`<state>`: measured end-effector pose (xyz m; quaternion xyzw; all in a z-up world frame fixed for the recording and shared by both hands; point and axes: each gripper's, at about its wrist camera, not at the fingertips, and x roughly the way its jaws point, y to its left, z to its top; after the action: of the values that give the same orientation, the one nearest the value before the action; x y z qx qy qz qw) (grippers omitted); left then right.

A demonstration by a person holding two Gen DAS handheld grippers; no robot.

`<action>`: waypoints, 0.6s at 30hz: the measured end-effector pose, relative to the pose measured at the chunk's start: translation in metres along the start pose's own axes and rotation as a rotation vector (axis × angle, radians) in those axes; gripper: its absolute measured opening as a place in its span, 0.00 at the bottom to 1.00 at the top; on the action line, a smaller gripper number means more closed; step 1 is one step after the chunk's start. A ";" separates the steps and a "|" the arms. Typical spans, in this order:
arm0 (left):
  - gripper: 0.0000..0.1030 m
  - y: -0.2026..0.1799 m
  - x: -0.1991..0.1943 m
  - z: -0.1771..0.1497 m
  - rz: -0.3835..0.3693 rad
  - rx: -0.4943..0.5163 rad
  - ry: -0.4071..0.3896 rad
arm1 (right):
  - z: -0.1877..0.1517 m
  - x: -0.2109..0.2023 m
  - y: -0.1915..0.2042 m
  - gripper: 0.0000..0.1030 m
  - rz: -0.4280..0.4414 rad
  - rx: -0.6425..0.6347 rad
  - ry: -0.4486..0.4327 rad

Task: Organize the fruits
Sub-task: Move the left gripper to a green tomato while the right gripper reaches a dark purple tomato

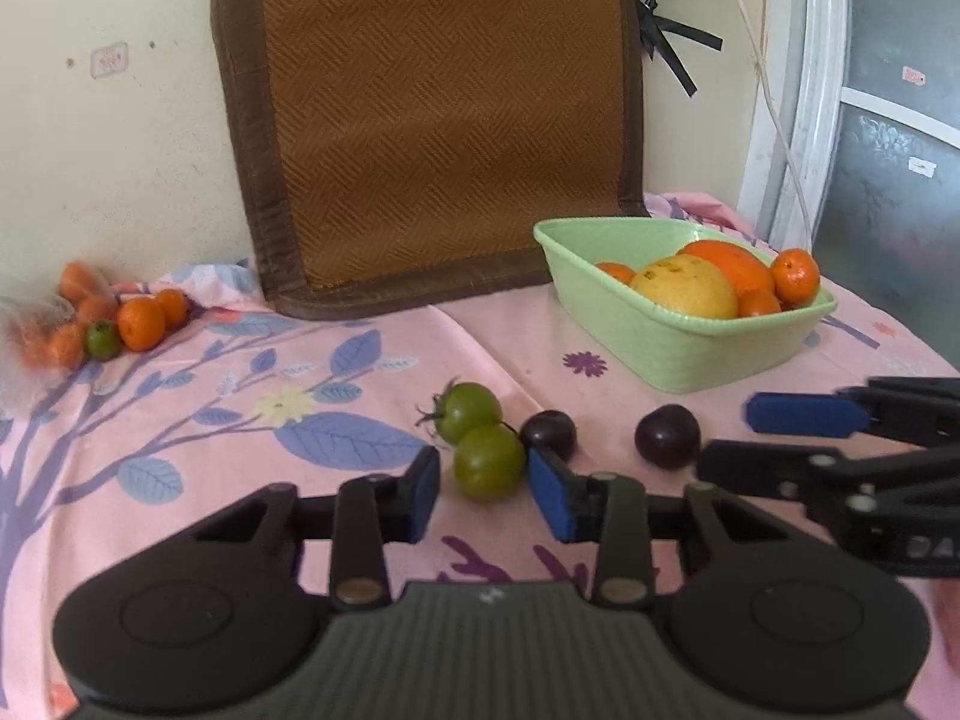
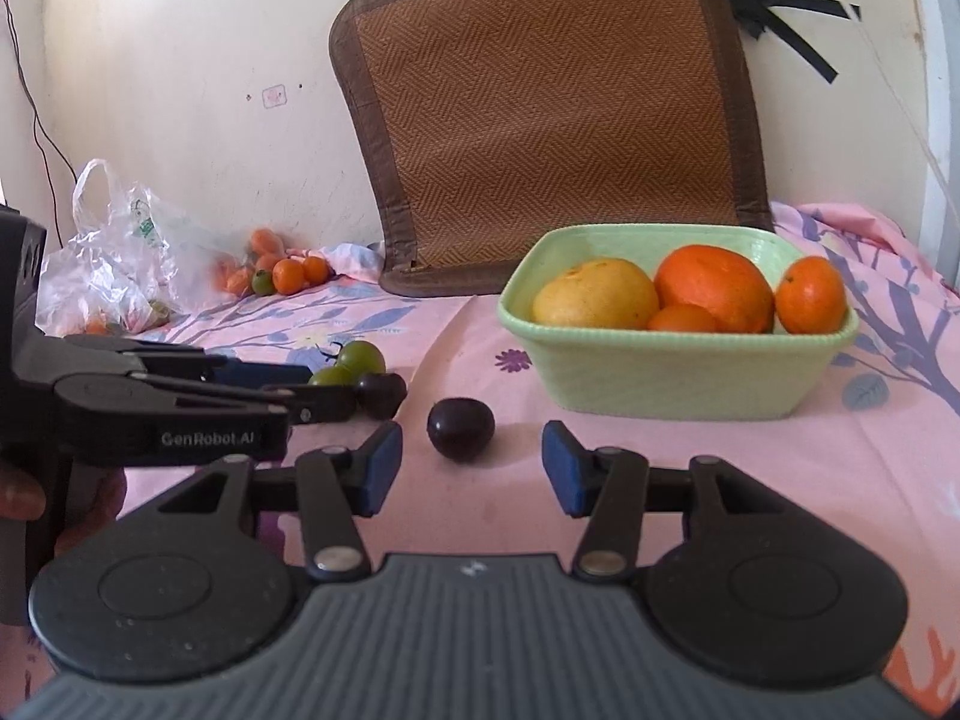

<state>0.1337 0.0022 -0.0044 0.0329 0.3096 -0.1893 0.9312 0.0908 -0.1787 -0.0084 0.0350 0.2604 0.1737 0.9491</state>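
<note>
The left tool [image 1: 486, 495] stands narrow, its blue pads [image 1: 427, 489] closed in on the nearer green tomato [image 1: 489, 462], smooth and round. The right-hand pad touches its skin, while a sliver of cloth shows on the other side. A second green tomato [image 1: 471, 411], still bearing its spiky calyx, touches it from behind. A glossy dark plum [image 1: 549, 429] sits just beside the pair.

The right tool [image 2: 471, 474] is half open and empty. The other plum [image 2: 461, 427] lies between and just beyond its pad tips, apart from both. That makes two tomatoes and two plums on the pink floral cloth [image 2: 690, 480].

Beyond them a pale green ribbed basket [image 2: 672, 384], rectangular with rounded corners, holds one dimpled yellow fruit [image 2: 594, 294], one large orange [image 2: 714, 282] and three small oranges [image 1: 795, 276].

A woven brown mat [image 2: 552, 114] with a darker fabric border leans on the wall. A crinkled clear plastic bag [image 2: 114, 258] lies far left, next to a loose heap of small oranges [image 2: 288, 275] with one green fruit [image 2: 261, 282].
</note>
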 end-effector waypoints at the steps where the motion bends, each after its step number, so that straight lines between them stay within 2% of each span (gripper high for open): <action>1: 0.28 0.000 0.000 0.000 -0.001 0.003 0.000 | 0.002 0.005 0.000 0.48 0.001 -0.003 0.013; 4: 0.27 0.000 0.001 -0.001 -0.010 -0.003 0.003 | 0.008 0.023 0.002 0.46 0.002 -0.007 0.066; 5: 0.27 0.001 0.000 -0.002 -0.014 -0.008 0.002 | 0.009 0.028 0.004 0.43 0.007 -0.010 0.083; 7: 0.27 0.002 -0.005 -0.004 -0.024 -0.024 -0.004 | 0.010 0.033 0.006 0.31 0.001 -0.023 0.091; 9: 0.27 0.002 -0.014 -0.011 -0.030 -0.056 -0.011 | 0.009 0.031 0.007 0.30 -0.003 -0.033 0.087; 13: 0.27 -0.011 -0.049 -0.033 -0.059 -0.092 -0.024 | -0.005 0.001 0.009 0.30 0.039 -0.003 0.066; 15: 0.27 -0.023 -0.069 -0.045 -0.072 -0.075 -0.042 | -0.018 -0.020 0.016 0.30 0.045 -0.033 0.046; 18: 0.27 -0.043 -0.089 -0.059 -0.050 -0.038 -0.053 | -0.037 -0.047 0.025 0.30 0.023 -0.088 0.018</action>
<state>0.0194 0.0025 0.0029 0.0025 0.2892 -0.2073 0.9346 0.0263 -0.1728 -0.0136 -0.0053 0.2608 0.1963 0.9452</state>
